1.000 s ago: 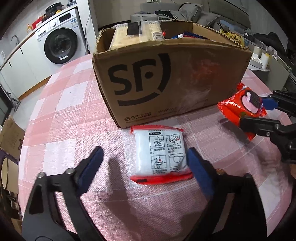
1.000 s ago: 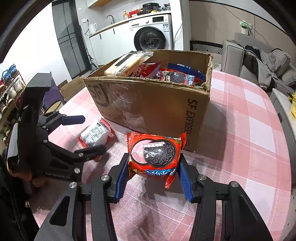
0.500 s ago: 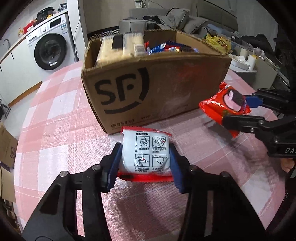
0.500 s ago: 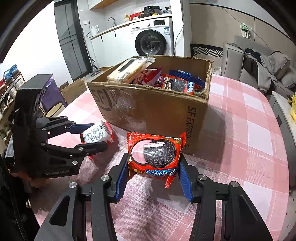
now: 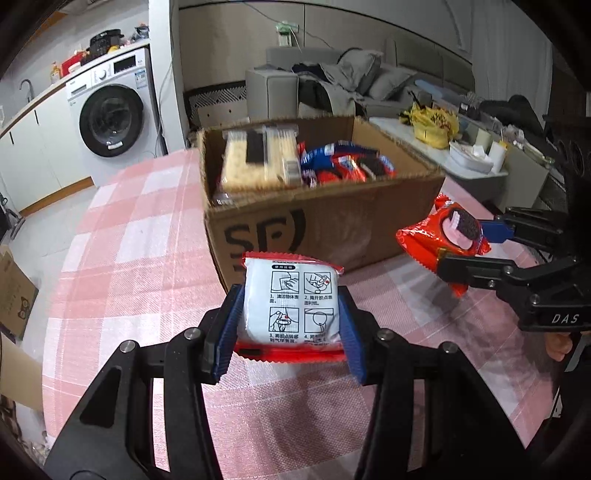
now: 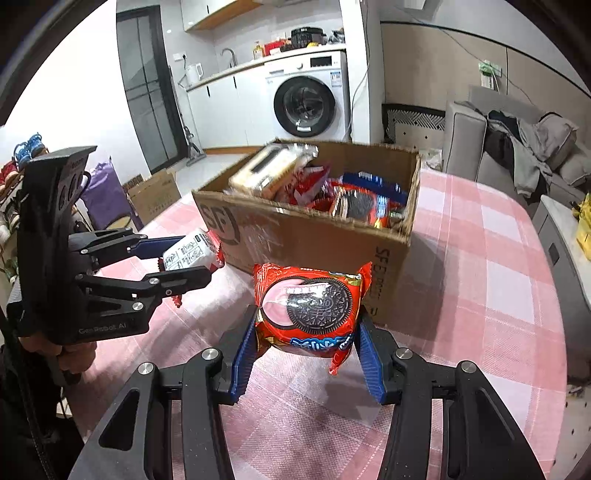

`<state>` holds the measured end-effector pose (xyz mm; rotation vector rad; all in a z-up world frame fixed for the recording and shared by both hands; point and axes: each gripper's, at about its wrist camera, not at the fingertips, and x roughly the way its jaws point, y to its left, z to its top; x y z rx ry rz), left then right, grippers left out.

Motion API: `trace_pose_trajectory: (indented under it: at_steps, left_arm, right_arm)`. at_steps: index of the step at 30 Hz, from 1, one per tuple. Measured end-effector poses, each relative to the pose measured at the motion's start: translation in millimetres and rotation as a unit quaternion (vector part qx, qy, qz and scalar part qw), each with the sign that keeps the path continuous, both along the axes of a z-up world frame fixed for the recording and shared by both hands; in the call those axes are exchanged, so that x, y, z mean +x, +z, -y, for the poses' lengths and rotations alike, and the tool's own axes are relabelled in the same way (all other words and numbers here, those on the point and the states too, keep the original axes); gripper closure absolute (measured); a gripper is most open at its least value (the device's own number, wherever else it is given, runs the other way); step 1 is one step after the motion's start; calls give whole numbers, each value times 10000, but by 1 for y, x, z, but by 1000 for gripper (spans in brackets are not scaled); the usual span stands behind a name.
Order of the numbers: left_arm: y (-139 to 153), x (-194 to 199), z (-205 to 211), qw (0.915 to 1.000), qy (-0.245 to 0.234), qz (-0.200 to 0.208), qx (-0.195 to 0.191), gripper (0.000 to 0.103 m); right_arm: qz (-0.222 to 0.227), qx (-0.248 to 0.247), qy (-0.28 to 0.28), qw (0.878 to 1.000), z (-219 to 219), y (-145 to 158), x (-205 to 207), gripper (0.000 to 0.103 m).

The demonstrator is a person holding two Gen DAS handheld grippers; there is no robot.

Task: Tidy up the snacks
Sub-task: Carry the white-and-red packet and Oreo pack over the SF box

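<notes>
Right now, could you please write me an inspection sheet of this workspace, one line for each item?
Surface: round table with a pink checked cloth; the part in view looks dry.
Job's things: open cardboard box holding snack packs; white packet and red cookie pack, both off the cloth.
Clutter: nothing seen on the table beside the box.
Grippers: left gripper shut on the white packet; right gripper shut on the red cookie pack, blue fingers pressing its sides.
Cables: cords on the wall behind the sofa, none on the table.
Surroundings: washing machine, grey sofa with clothes, side table with small items.
</notes>
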<state>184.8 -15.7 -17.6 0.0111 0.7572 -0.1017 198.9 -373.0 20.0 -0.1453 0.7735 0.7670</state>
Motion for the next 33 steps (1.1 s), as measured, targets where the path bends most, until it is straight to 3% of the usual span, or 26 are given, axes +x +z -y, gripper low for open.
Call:
trace_pose_trajectory:
  at_steps: [17,26,33]
  left_arm:
    - [62,-19,-21,9970,240,699,-242,57]
    - [95,2,-29,9943,249,1010,-214,57]
    - [100,38,-26,9943,251,1024,-144,57]
  right_arm:
    - [371,585,-721,9950,24,43,4,53]
    - [523,549,-876,9933,11,61,24,53]
    - [477,516,-852,9939,-5,62,44,53]
